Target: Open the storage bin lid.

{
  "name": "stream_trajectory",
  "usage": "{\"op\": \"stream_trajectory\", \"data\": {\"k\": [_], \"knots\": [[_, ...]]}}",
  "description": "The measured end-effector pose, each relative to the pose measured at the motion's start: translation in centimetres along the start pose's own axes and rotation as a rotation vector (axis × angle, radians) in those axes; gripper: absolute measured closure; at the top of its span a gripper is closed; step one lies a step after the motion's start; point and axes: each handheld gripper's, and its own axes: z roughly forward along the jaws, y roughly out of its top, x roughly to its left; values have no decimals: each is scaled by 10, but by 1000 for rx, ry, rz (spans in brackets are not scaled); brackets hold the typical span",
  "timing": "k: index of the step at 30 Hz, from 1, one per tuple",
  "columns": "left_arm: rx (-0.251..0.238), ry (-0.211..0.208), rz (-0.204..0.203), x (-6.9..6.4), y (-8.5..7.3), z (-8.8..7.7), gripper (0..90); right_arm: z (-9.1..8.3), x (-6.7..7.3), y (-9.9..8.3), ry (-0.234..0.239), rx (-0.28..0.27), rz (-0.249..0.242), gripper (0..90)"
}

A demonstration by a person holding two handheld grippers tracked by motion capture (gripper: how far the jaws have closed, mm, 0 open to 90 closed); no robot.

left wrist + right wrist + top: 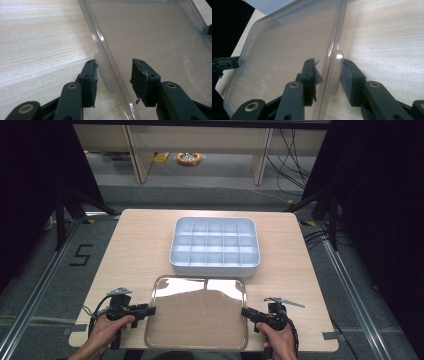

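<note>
fingers point(90, 75) on both sides straddle the clear lid's point(197, 312) side tabs, pads slightly off. it lies on the table point(135, 245) before the white divided box point(215, 242). i'd have left gripper point(148, 310) and right gripper point(245, 312) squeeze evenly, then lift level.

Wooden table point(140, 245), compartment tray point(215, 245), clear lid point(197, 315)

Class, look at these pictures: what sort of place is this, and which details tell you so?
Probably a lab or recording room, not a home. A bare wooden table stands between black curtains, loose cables trail over the grey floor, and floor tape forms the figure 5. A person works there with handheld grippers.
</note>
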Motion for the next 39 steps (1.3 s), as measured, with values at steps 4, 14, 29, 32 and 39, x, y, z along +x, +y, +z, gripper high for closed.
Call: {"op": "stream_trajectory", "data": {"k": [4,14,29,32,39], "knots": [[3,4,9,0,0,0,544,0,0,0,-4,-6,-12,662],[-10,34,26,1,1,-2,525,-5,2,4,-30,-19,-20,637],[-72,26,23,2,7,-11,454,-13,0,11,-29,-70,-43,540],[-83,25,26,1,8,-14,426,-15,4,13,-40,-89,-32,492],[-89,30,33,0,8,-19,356,-21,4,18,-83,-108,-108,384]]}}
